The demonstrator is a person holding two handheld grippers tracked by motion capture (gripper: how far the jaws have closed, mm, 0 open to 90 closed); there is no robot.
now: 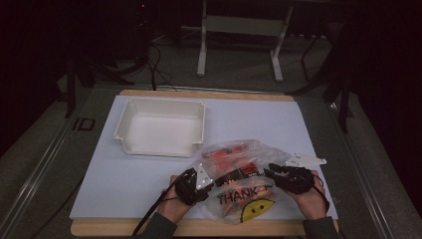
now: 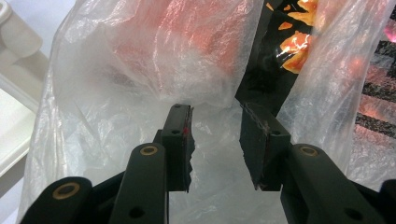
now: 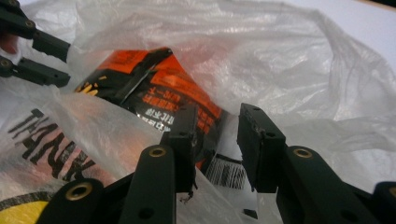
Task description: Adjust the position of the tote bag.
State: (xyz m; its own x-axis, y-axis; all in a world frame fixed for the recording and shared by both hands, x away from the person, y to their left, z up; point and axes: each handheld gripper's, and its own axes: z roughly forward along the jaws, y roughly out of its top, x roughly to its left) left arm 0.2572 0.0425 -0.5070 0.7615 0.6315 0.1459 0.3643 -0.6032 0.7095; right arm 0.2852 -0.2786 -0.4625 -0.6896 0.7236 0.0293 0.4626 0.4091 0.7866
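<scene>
Dimly lit, the white table (image 1: pixel 149 174) bears a plastic bag (image 1: pixel 249 199); both hand-held grippers stand released.

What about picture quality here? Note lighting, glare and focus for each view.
High view: dim, room behind nearly black, plastic bag soft. Left gripper view: bright, glare on the black snack packet, near film hazy. Right gripper view: evenly lit, packet print readable, left gripper farther off, slightly soft.

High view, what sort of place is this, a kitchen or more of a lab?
Probably a lab or recording room: a work table under a white sheet, dim surroundings, cables on the floor, a metal stand behind. A white tray and plastic bag look staged.
</scene>
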